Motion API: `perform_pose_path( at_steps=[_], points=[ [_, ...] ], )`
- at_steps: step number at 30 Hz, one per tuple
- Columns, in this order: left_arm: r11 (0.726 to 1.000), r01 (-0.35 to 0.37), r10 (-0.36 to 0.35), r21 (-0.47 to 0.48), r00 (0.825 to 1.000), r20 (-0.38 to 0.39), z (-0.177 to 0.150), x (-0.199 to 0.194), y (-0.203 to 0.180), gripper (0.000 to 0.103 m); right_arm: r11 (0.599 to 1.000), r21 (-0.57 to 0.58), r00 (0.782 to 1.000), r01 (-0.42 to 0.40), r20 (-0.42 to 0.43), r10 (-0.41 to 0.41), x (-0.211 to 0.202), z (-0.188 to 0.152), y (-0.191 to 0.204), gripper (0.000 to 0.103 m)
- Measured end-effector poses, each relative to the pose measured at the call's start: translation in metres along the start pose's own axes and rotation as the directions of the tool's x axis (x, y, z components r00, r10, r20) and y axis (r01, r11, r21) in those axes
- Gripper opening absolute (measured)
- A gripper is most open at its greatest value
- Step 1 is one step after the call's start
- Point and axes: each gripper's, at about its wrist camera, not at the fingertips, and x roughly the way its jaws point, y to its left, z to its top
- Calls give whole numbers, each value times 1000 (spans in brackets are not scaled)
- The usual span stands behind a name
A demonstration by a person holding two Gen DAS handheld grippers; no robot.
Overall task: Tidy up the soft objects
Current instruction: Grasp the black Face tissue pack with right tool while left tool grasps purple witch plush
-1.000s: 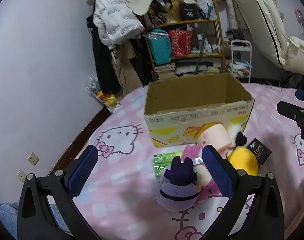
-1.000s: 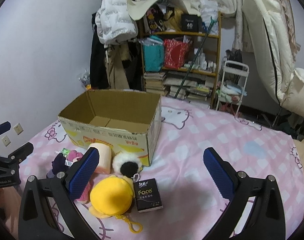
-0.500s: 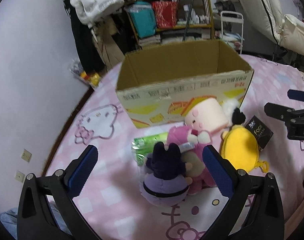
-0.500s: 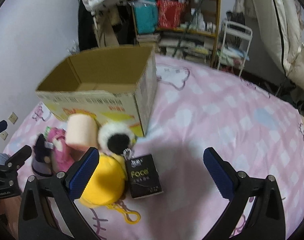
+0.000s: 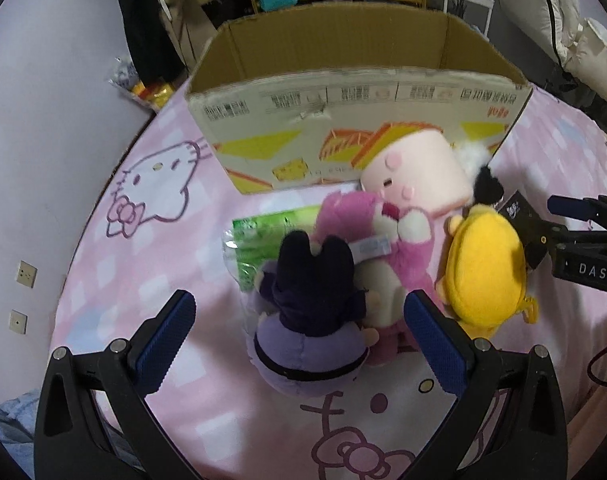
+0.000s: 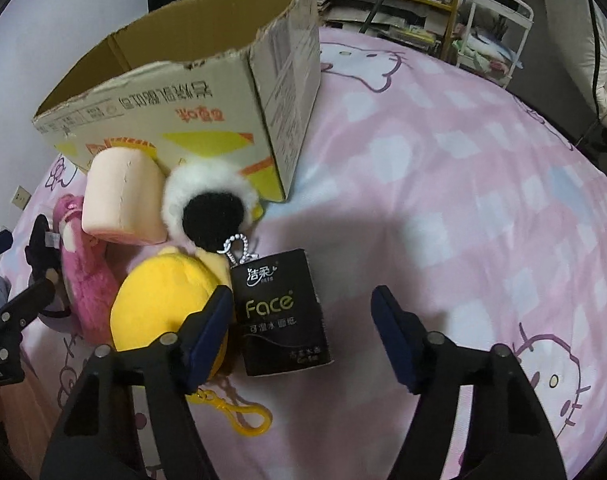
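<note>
Nothing looks packed yet: the open brown cardboard box (image 5: 355, 92) seems empty, though its floor is partly hidden; the purple plush doll (image 5: 311, 320), pink plush bear (image 5: 387, 240), peach block-shaped plush (image 5: 415, 176) and round yellow plush keychain (image 6: 163, 300) all lie on the pink Hello Kitty bedsheet (image 6: 463, 200) before it. The left gripper (image 5: 299, 334) straddles the purple doll with fingers wide, not touching; the right gripper (image 6: 299, 320) is closing around the black tissue packet (image 6: 281, 312), pads not pressing it.

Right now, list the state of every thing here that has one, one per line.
cardboard box: open at the top, upright on the bed.
purple plush: on the bed, between the open fingers of the left gripper, ungripped.
black tissue pack: flat, sealed, between the closing right gripper jaws, not pinched.
yellow plush: lying loose, clip unhooked.
green packet: flat, partly under plushes.
</note>
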Motion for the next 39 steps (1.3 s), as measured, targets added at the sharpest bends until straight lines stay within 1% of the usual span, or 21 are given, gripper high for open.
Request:
perform_pose_path(
  at_steps=[7,11,15,18,20,22,23,24,25,26,32,34,37,39],
  points=[
    [1000,15,-15,-6,998,-58,-2,12,0,102,1000,8,999,-19,-32,19,9,1,-2,74],
    [1000,13,-14,-5,996,-91,-3,18,0,102,1000,-2,999,-14,-50,14,14,3,-1,74],
    [1000,13,-13,-7,994,-108,-4,22,0,102,1000,1,998,-16,-58,16,16,5,-2,74],
    [1000,18,-19,-14,994,-107,-5,22,1,102,1000,-5,999,-6,-51,6,14,5,-1,74],
    [1000,21,-23,-20,994,-103,-5,21,2,99,1000,-13,999,6,-47,-7,12,4,1,74],
    [998,51,-54,-29,993,-105,-5,22,3,91,1000,-13,999,13,-43,-13,10,2,1,74],
    [998,62,-65,-32,992,-105,-6,21,3,89,1000,-12,999,17,-41,-18,10,2,0,74],
    [996,78,-81,-31,991,-105,-6,21,2,83,1000,-10,999,20,-39,-21,9,2,-1,74],
    [995,98,-100,-28,989,-105,-6,21,2,73,1000,-6,999,21,-38,-21,8,2,-2,74],
    [992,121,-124,-28,986,-111,-6,22,1,71,1000,-1,999,21,-38,-21,8,2,-3,74],
    [991,128,-132,-37,986,-106,-6,22,1,68,1000,-2,998,13,-60,-13,12,1,-2,74],
    [991,128,-132,-44,986,-100,-5,21,2,66,999,-25,997,27,-71,-29,16,1,2,74],
    [990,131,-136,-57,986,-97,-6,20,4,65,998,-49,997,35,-64,-38,14,-1,8,74],
    [989,134,-139,-60,986,-97,-6,20,4,65,999,-40,998,27,-64,-30,13,-1,6,74]
  ],
)
